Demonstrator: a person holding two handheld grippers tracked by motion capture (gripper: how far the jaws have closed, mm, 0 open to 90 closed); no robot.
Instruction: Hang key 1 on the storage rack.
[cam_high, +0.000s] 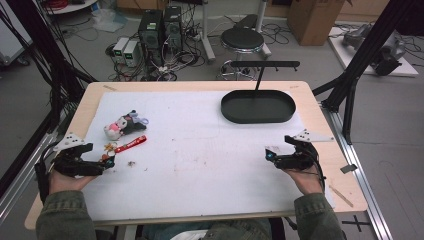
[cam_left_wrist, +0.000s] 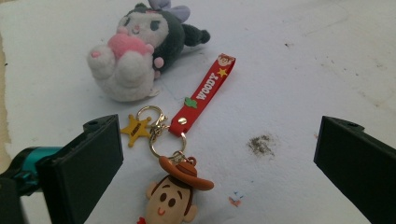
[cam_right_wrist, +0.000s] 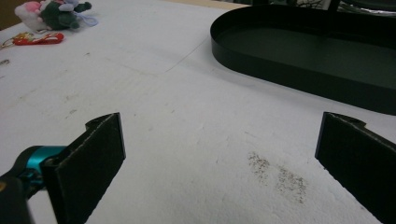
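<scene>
The left gripper (cam_left_wrist: 219, 163) hangs low over the white mat (cam_high: 200, 150) with its 2 jaws spread wide, gripping nothing; the Woody keychain (cam_left_wrist: 175, 186) lies flat between them, touching neither, its red strap (cam_left_wrist: 203, 91) running up toward the plush toy (cam_left_wrist: 140, 51) just beyond; the right gripper (cam_right_wrist: 219, 158) is likewise released, jaws apart over bare mat, near the black oval tray (cam_right_wrist: 299, 74); the keychain sits at the mat's left side.

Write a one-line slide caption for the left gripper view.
Open left gripper poised over a Woody keychain, plush toy lying just beyond.
</scene>
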